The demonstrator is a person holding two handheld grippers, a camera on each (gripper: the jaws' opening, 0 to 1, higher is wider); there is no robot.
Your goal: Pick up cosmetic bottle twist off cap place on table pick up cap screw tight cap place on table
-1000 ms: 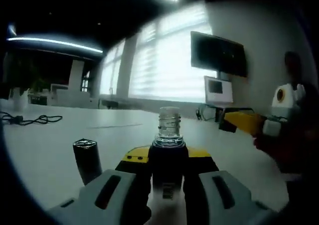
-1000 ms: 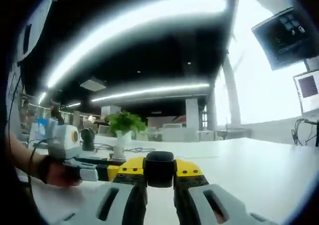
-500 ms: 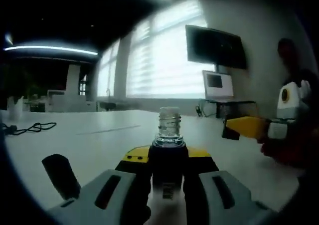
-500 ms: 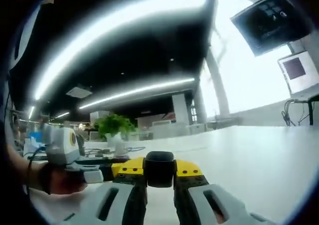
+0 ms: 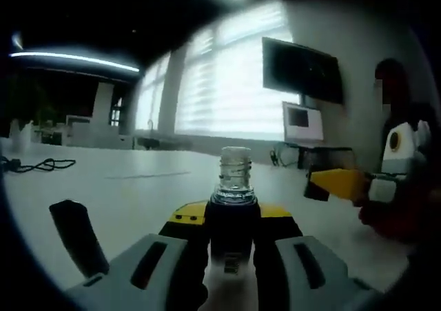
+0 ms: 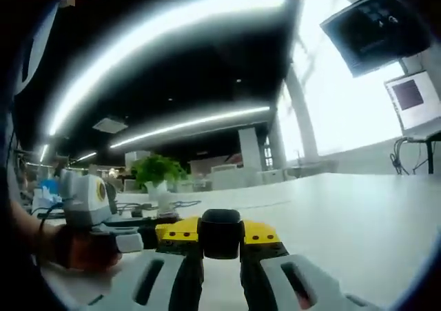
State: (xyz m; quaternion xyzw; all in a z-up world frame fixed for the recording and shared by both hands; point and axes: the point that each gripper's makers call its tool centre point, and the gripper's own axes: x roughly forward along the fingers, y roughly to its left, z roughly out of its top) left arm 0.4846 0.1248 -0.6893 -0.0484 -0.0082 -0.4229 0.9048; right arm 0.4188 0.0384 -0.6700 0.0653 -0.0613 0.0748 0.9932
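In the left gripper view a cosmetic bottle point(image 5: 233, 190) with a dark body and a clear threaded neck stands upright, uncapped, with my left gripper point(image 5: 233, 221) shut on its body. My right gripper point(image 6: 220, 238) is shut on the black cap point(image 6: 220, 232), held above the white table point(image 6: 358, 221). From the right of the left gripper view comes the right gripper point(image 5: 331, 185), yellow-tipped, held by a hand, apart from the bottle. At the left of the right gripper view is the left gripper point(image 6: 120, 235).
A dark upright object point(image 5: 77, 235) stands on the table left of my left gripper. A black cable point(image 5: 38, 165) lies far left. A monitor point(image 5: 302, 123) and a wall screen point(image 5: 300, 69) are at the back right. A potted plant point(image 6: 160, 176) stands far off.
Both views have shifted slightly with the hands. The right gripper has stayed beside the bottle, a little lower in the left gripper view. Both grips are unchanged.
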